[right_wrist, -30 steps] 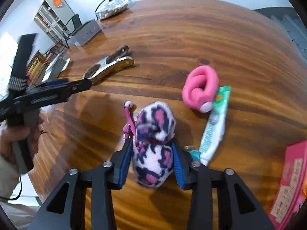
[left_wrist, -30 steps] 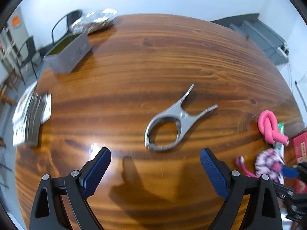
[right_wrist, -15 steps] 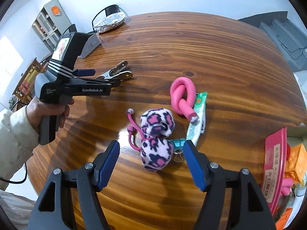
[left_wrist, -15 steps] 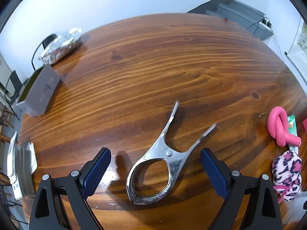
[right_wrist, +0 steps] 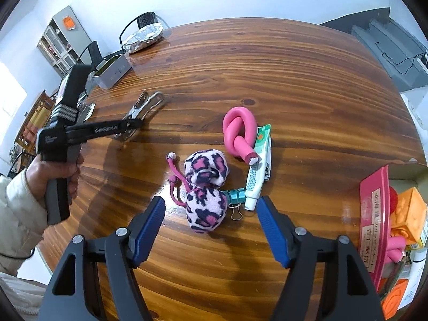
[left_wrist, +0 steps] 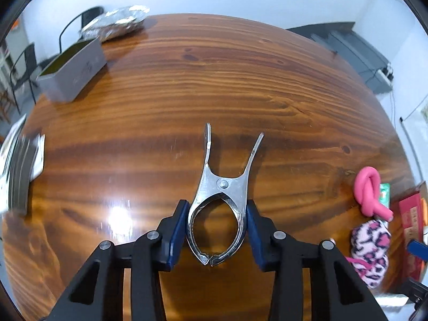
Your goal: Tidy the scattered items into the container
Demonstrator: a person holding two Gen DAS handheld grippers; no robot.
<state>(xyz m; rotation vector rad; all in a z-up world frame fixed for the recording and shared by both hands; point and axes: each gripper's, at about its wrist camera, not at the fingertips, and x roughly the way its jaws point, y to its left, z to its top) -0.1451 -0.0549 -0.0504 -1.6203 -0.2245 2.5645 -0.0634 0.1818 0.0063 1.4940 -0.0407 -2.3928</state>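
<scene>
A metal spring clamp (left_wrist: 222,187) lies on the wooden table (left_wrist: 240,85). My left gripper (left_wrist: 216,204) is closing around the clamp's looped end, both blue pads against its sides. The same clamp (right_wrist: 145,105) shows in the right wrist view, under the left gripper's tip. My right gripper (right_wrist: 211,200) hangs open over a pink leopard-print plush (right_wrist: 206,187), not touching it. Beside the plush lie a teal binder clip (right_wrist: 235,195), a toothpaste tube (right_wrist: 258,165) and a knotted pink foam tube (right_wrist: 238,131). The cardboard container (right_wrist: 412,165) at the right edge holds several items.
A grey box (left_wrist: 72,75) and a foil tray (left_wrist: 115,24) sit at the table's far left. A stack of packets (left_wrist: 18,165) lies at the left edge. A person's hand (right_wrist: 50,171) holds the left gripper. Chairs and a cabinet stand beyond the table.
The left gripper came down over the clamp and its wide-open jaws closed onto it. The right gripper let go of the plush, opened wide and rose a little.
</scene>
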